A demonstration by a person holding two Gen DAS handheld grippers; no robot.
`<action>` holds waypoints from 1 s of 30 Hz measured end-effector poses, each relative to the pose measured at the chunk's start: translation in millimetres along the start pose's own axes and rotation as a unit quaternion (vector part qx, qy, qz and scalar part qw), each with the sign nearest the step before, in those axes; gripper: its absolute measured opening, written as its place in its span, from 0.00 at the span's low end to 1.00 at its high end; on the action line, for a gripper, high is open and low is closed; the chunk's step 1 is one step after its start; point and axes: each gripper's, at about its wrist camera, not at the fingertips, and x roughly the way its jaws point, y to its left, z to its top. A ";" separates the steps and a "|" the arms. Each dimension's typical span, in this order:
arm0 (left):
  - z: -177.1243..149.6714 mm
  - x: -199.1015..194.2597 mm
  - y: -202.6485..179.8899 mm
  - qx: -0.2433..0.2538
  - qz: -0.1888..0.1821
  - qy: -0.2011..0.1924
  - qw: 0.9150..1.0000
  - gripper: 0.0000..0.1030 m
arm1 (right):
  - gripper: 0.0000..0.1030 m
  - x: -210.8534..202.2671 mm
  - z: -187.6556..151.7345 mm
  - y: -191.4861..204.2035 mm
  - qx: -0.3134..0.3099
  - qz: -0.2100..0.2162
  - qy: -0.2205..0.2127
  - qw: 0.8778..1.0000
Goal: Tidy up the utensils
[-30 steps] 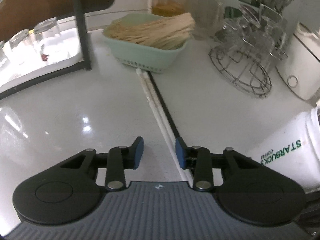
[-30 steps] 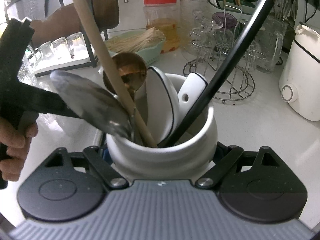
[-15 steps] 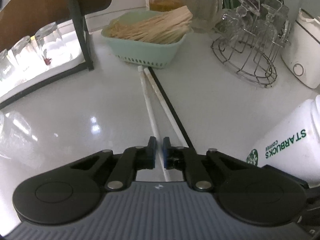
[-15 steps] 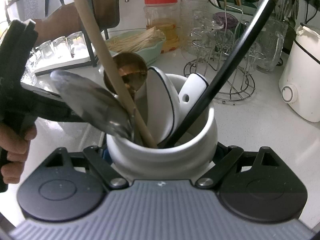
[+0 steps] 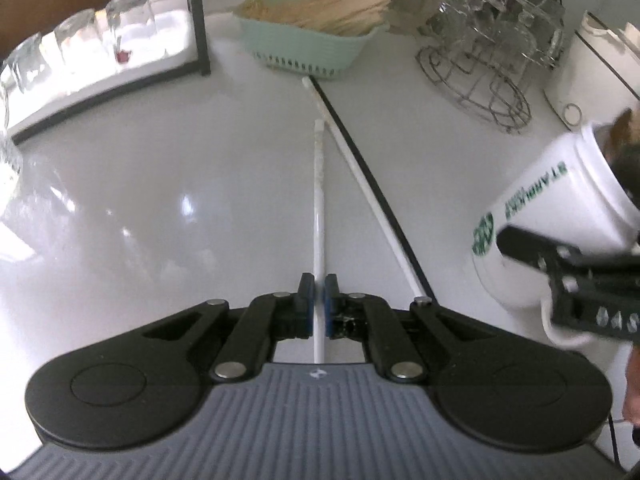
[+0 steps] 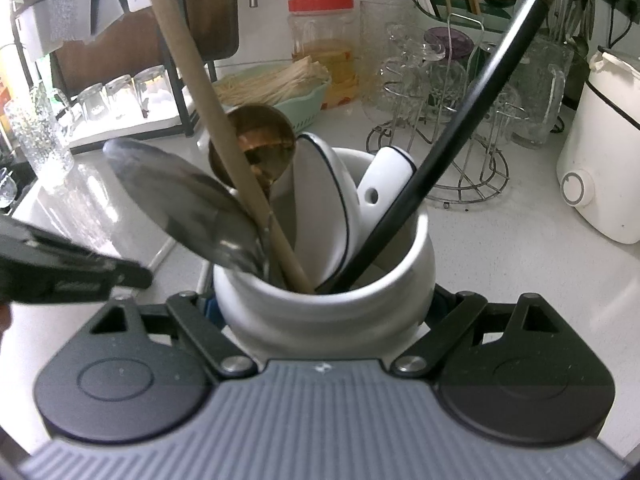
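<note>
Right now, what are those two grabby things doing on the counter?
A person is tidying utensils with a gripper in each hand. The left gripper has just closed on one white chopstick; its tip has pulled back from where the other chopstick ends by the green basket. The right gripper holds a white mug full of spoons and long handles.

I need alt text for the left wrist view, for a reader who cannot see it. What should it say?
The left tool is shut on one white chopstick, while a second white chopstick lies beside it on the white counter. At the right, another tool holds a white mug; behind are a green basket and a wire glass rack.
</note>
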 end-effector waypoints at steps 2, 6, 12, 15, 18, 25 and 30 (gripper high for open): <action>-7.3 -5.9 1.8 -0.002 -0.002 0.006 1.000 0.05 | 0.89 -0.9 0.0 1.0 -0.001 0.001 0.002 1.000; -21.6 -16.2 7.3 -0.010 -0.002 0.011 1.000 0.05 | 0.89 -3.2 -2.5 3.2 -0.004 0.004 0.001 1.000; -27.6 -24.4 12.7 -0.019 -0.011 0.008 1.000 0.06 | 0.89 -3.0 -3.3 3.9 -0.002 0.002 0.002 1.000; -20.0 -23.1 17.0 -0.037 -0.017 0.004 0.999 0.22 | 0.89 -2.1 -1.8 2.8 -0.003 0.003 0.004 1.000; -5.2 -23.5 21.7 -0.049 -0.012 -0.018 0.999 0.25 | 0.89 -2.5 -1.8 3.5 -0.001 0.001 0.007 1.000; 27.0 -8.5 11.7 -0.025 -0.007 -0.030 0.999 0.25 | 0.89 -2.2 -3.4 3.8 0.000 0.001 0.007 1.000; 41.4 10.1 4.3 -0.007 0.006 -0.020 1.000 0.25 | 0.89 -2.2 -2.5 2.3 -0.006 0.006 0.010 1.000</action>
